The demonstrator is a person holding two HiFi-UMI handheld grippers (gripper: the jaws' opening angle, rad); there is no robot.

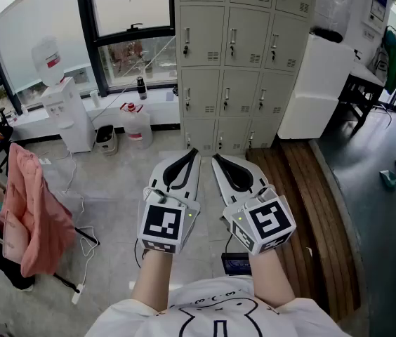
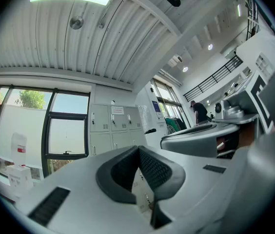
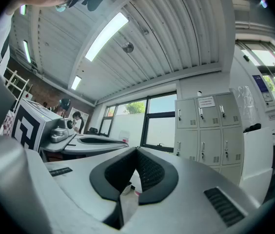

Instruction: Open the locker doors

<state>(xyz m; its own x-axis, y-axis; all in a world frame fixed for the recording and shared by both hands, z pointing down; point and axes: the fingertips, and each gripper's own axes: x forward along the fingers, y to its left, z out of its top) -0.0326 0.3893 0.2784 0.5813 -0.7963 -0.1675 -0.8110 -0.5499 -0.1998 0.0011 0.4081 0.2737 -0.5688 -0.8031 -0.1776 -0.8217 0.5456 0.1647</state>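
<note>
A bank of pale grey lockers (image 1: 233, 55) stands against the far wall, every door in view closed with its small handle upright. The same lockers (image 2: 113, 126) show far off in the left gripper view, and in the right gripper view the lockers (image 3: 210, 130) stand at the right. My left gripper (image 1: 193, 151) and right gripper (image 1: 215, 157) are held side by side at chest height, well short of the lockers. Both point at them. Each is shut with nothing between its pads, as the left gripper (image 2: 138, 149) and right gripper (image 3: 136, 151) show close up.
A water dispenser (image 1: 64, 111) and a water jug (image 1: 136, 125) stand by the windows at left. A pink jacket (image 1: 33, 216) hangs on a rack near left. A white cabinet (image 1: 317, 90) adjoins the lockers at right, beside a wooden platform (image 1: 303, 188).
</note>
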